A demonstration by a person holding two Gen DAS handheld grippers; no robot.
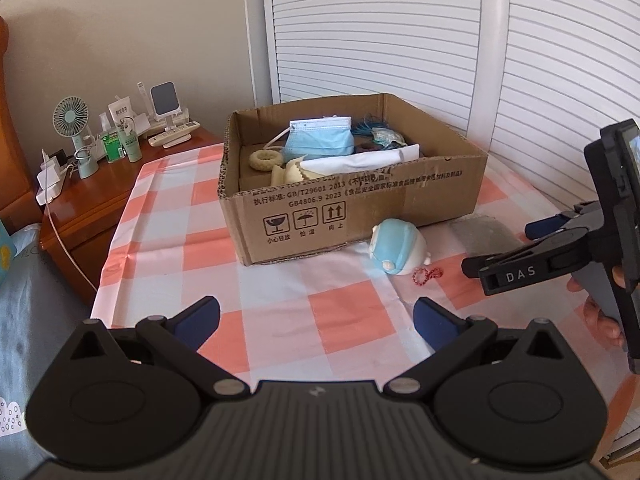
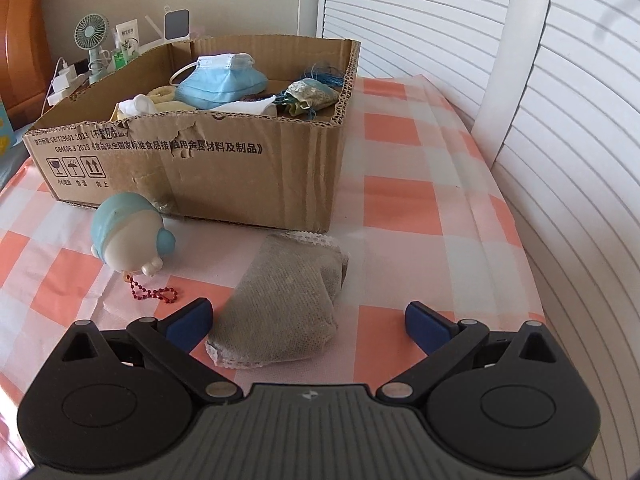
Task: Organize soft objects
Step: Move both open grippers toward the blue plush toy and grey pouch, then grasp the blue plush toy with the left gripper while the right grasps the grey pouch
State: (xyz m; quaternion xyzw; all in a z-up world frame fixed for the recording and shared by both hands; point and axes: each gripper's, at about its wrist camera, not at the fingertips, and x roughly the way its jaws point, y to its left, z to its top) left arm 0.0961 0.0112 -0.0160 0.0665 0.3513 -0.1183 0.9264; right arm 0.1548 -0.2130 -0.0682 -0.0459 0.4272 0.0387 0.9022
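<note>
The open brown cardboard box (image 2: 208, 168) carries black print on its front wall: "GB/T29601 2013" and below it "GB4806.9 2023", each followed by Chinese characters. At its 7 o'clock corner stand three boxed handling signs: a wine glass, an umbrella, two up-arrows. The black right tool (image 1: 516, 248) reads "DAS" in the left wrist view.

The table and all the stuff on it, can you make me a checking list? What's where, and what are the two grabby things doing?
Surface: checked tablecloth, pink and white, a bit wrinkled.
Job's things: cardboard box holds a blue face mask, white cloth, other soft bits. Still outside it: blue and white toy with red bead chain, and grey pouch.
Clutter: small fan, bottles and a remote on the wooden nightstand.
Grippers: left gripper open, empty; right gripper open, grey pouch between its fingers.
Cables: white cable hangs off the nightstand.
Surroundings: white slatted doors, beige wall.
</note>
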